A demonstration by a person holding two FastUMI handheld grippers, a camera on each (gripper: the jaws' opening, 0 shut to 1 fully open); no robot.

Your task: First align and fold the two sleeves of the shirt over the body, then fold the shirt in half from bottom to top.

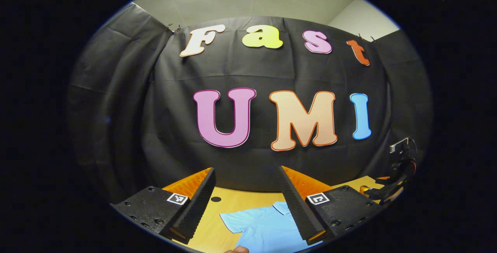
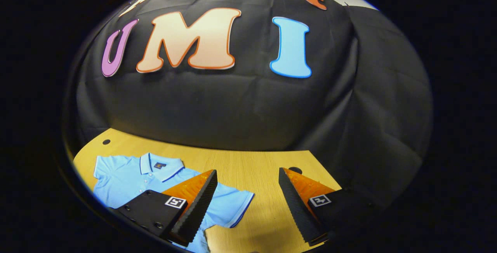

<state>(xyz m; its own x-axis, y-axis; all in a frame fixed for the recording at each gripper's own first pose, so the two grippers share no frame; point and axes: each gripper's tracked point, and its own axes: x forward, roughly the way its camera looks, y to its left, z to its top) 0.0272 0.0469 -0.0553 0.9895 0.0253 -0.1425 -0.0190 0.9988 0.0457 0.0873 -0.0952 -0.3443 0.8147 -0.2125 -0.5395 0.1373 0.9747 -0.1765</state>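
A light blue polo shirt (image 2: 128, 179) lies flat on the wooden table (image 2: 248, 167), collar toward the back wall, both short sleeves spread out. In the right gripper view its right sleeve (image 2: 233, 202) reaches toward the gap of my right gripper (image 2: 246, 179), which hangs open above the table with nothing in it. In the left gripper view the shirt (image 1: 264, 226) shows between the fingers of my left gripper (image 1: 246, 175), which is open, empty and raised above the cloth. The other gripper (image 1: 396, 175) appears far right in that view.
The booth's black cloth wall rises right behind the table. Round cable holes (image 2: 106, 142) (image 2: 295, 170) sit in the tabletop near its back edge. Bare wood (image 2: 256, 214) lies right of the shirt. A fingertip (image 1: 237, 249) shows at the bottom edge of the left gripper view.
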